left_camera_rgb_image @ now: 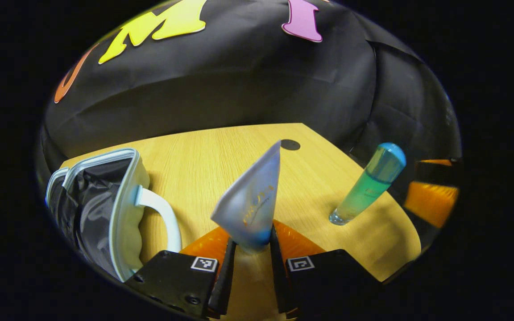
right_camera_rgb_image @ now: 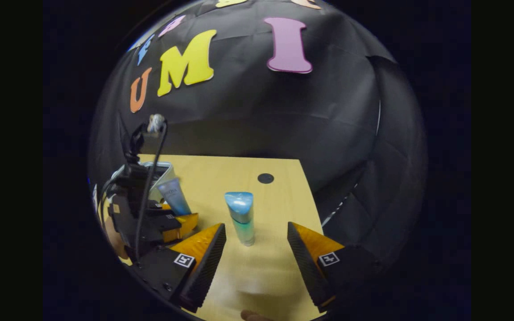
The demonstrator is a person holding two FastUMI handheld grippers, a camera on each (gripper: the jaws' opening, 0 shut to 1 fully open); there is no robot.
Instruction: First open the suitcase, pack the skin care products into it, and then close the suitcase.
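My left gripper (left_camera_rgb_image: 252, 249) has orange jaws, black housing and black-and-white square markers. The tube (left_camera_rgb_image: 250, 205) is frosted pale blue with gold lettering. The bottle (left_camera_rgb_image: 368, 185) is green, blue-capped. The suitcase (left_camera_rgb_image: 125, 209) is cream, with grey lining. The bench (left_camera_rgb_image: 221, 156) is light wood grain, with a black dot (left_camera_rgb_image: 290, 144).

Right claw (right_camera_rgb_image: 256, 249) gapes before upright bottle (right_camera_rgb_image: 241, 217).
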